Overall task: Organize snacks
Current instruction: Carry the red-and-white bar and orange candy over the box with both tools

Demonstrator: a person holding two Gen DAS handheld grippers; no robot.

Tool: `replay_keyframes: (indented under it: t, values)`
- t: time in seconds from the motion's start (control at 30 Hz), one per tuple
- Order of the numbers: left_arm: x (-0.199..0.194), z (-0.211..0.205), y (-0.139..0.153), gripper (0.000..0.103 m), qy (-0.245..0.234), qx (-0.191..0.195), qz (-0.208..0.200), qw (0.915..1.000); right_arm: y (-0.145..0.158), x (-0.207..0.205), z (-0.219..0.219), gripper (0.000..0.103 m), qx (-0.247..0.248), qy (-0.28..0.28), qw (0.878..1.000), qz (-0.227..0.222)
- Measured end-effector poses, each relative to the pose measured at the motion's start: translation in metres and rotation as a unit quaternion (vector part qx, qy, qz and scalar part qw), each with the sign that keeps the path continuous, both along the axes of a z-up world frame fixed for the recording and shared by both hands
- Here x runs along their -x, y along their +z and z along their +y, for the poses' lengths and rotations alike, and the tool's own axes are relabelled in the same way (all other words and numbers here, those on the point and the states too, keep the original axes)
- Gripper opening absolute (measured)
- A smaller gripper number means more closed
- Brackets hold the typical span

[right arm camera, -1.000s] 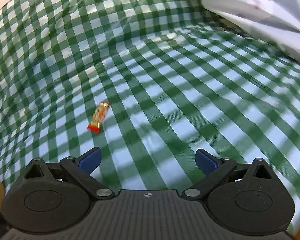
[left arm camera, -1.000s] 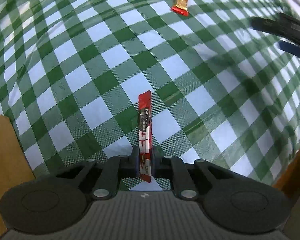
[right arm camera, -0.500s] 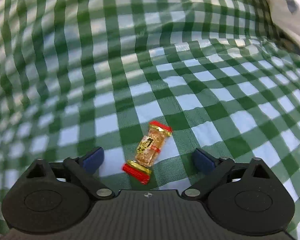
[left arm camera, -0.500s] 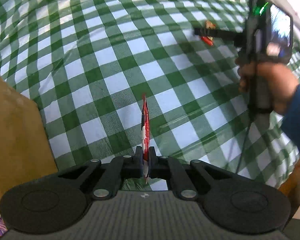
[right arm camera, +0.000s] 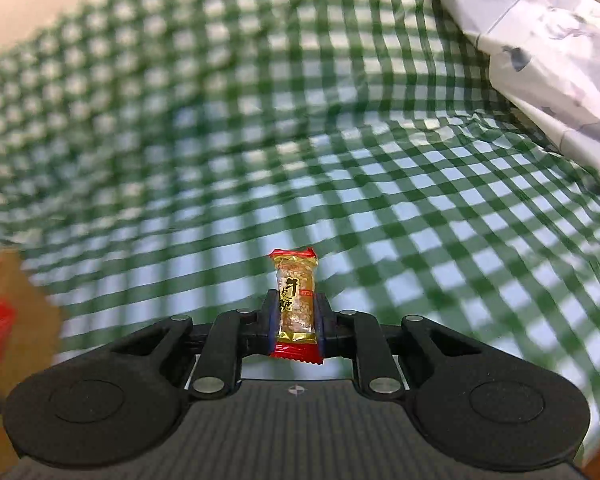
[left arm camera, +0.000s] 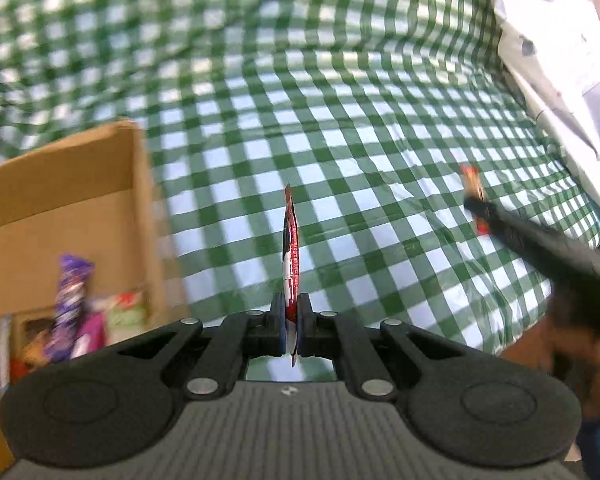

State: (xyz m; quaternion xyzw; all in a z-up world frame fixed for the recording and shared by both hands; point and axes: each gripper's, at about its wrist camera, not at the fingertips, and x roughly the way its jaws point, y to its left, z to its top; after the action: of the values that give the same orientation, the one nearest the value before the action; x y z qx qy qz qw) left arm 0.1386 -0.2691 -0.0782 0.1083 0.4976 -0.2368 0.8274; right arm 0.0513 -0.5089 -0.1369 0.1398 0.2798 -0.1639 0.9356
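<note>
Gingham cloth point(left arm camera: 380, 128) covers the surface; a cardboard box point(left arm camera: 72, 208) of snacks stands at its left edge. The left claw point(left arm camera: 291, 320) pinches a thin red sachet point(left arm camera: 290, 248) by its lower end; it looks light and floppy. The right claw point(right arm camera: 297, 320) clamps a small crinkly candy point(right arm camera: 296, 300) mid-body, likely slippery.

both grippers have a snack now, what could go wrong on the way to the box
1. The left gripper pinches the thin red packet only at its bottom end; most of it stands free, so it may flop or slip out.
2. The box already holds a purple snack and others, so a drop could land on top and slide off.
3. The right gripper with its candy is close by; both heading for the box might collide.
</note>
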Motion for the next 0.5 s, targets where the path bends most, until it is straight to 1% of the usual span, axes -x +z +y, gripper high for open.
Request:
replay_keyframes:
  t: [0.07, 0.13, 0.27, 0.37, 0.5]
  values:
    - [0.02, 0.023, 0.015, 0.005, 0.012, -0.004, -0.019, 0.9997, 0.015, 0.031, 0.042, 0.018, -0.013, 0.022, 1.0, -0.01]
    - [0.04, 0.05, 0.031, 0.005, 0.028, -0.01, -0.038, 0.9988, 0.025, 0.056, 0.079, 0.018, -0.037, 0.048, 0.998, -0.017]
    - [0.082, 0.107, 0.049, 0.005, 0.07, -0.019, -0.057, 0.9958, 0.044, 0.098, 0.153, 0.018, -0.067, 0.116, 0.991, -0.018]
    - [0.109, 0.154, 0.058, 0.005, 0.102, -0.025, -0.074, 0.9917, 0.056, 0.118, 0.205, 0.018, -0.065, 0.168, 0.983, -0.017]
    - [0.141, 0.204, 0.064, 0.005, 0.148, -0.023, -0.09, 0.9847, 0.065, 0.137, 0.254, 0.018, -0.045, 0.217, 0.975, -0.021]
